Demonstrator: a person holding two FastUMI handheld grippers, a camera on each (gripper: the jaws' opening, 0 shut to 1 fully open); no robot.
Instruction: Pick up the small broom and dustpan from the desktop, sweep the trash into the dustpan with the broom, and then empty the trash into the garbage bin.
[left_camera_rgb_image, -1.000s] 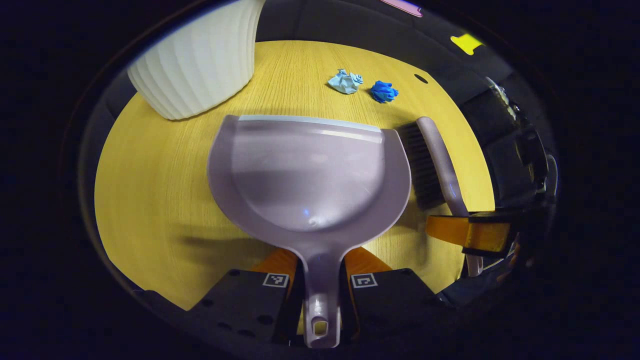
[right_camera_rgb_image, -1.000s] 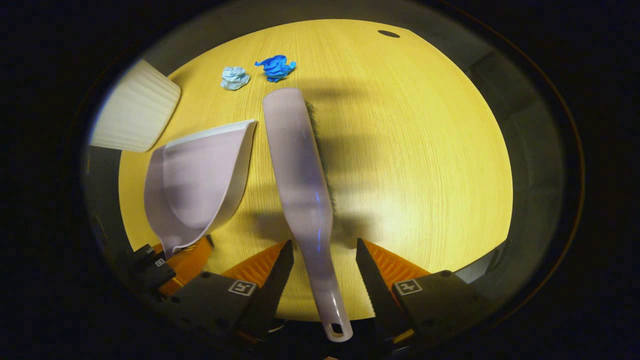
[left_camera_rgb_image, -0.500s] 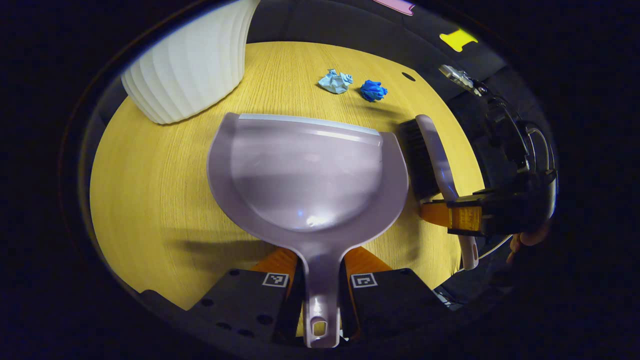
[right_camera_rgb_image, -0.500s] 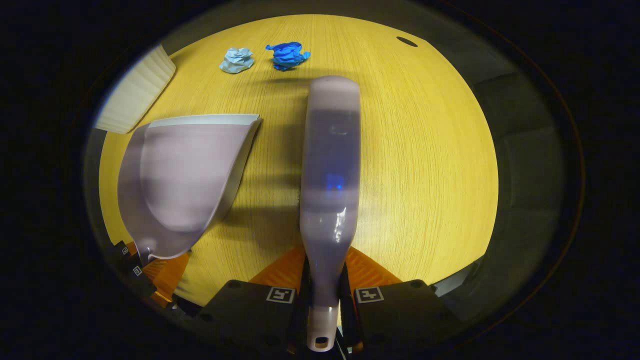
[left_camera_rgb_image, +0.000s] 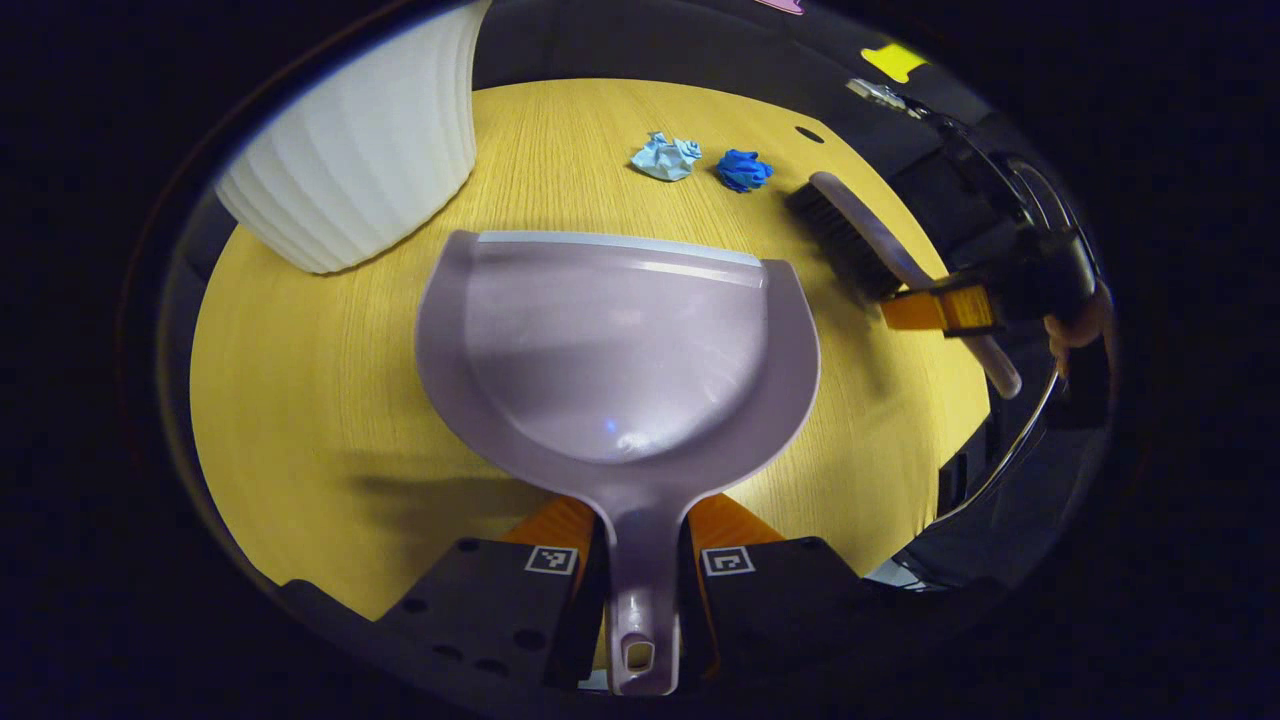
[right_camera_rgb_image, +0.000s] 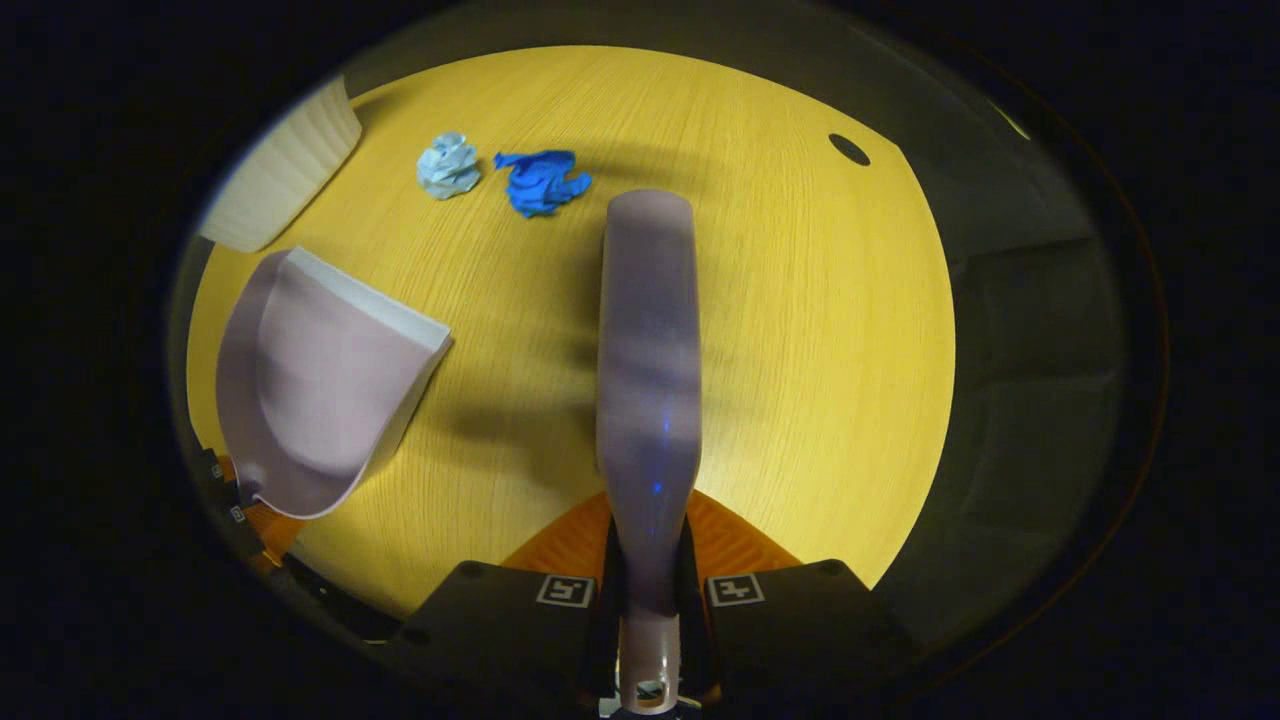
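Left gripper view: yellow wooden desktop, black booth wall behind.

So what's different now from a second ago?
The right claw closed on the broom handle, lifted it and carried it toward the two paper wads. The left claw stays clamped on the dustpan; the wads and white bin haven't moved.

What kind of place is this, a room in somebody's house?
Probably a practice booth, not a home: a bare yellow wooden desk with dark cloth walls behind, holding just a dustpan, a broom, two paper scraps and a white bin.
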